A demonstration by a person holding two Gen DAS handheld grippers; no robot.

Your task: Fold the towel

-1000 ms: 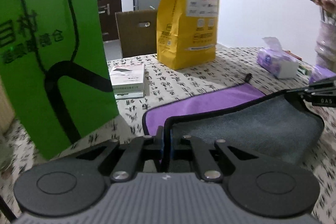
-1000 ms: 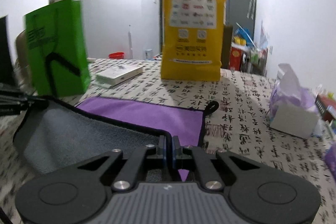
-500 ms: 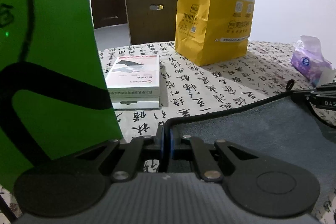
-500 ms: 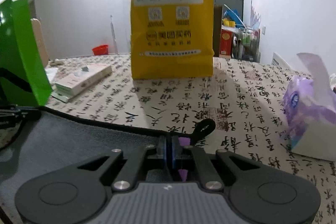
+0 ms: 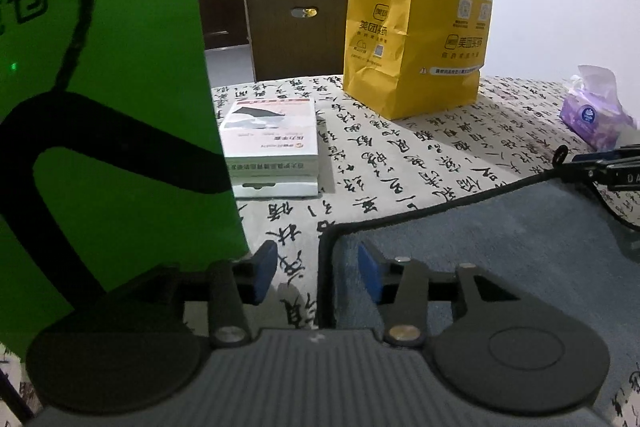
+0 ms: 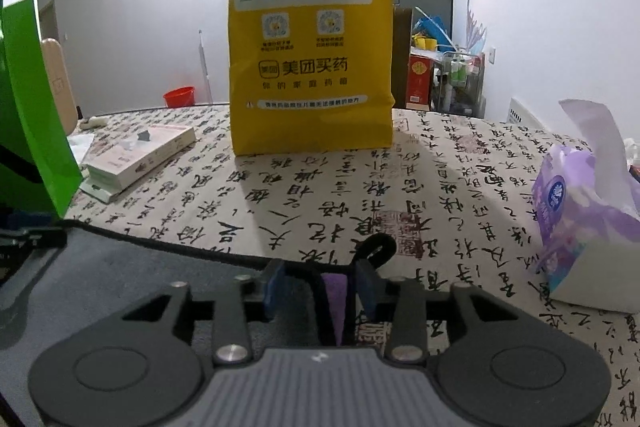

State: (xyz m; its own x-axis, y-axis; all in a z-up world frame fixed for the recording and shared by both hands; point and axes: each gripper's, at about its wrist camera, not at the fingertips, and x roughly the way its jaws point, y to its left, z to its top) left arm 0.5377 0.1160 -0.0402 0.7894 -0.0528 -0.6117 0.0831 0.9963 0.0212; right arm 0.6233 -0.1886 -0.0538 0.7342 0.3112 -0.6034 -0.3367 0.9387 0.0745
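Both tongs spread wide, gripping nothing. Left tongs (image 5: 318, 269) straddle the towel (image 5: 500, 239) corner; right tongs (image 6: 320, 287) straddle its other corner w/ purple underside. Towel lies folded, grey up, on counter (image 6: 400, 195).

left gripper (image 5: 318, 273): jaws apart, black-edged towel corner between the blue pads, untouched | towel (image 5: 500, 239): grey side up, flat on the desk (image 5: 400, 155) | right gripper (image 5: 612, 169): at the towel's far right corner | green bag (image 5: 100, 99): close on the left | white boxes (image 5: 272, 151): stacked beside it | yellow bag (image 5: 420, 15): upright behind | tissue pack (image 5: 592, 115): far right
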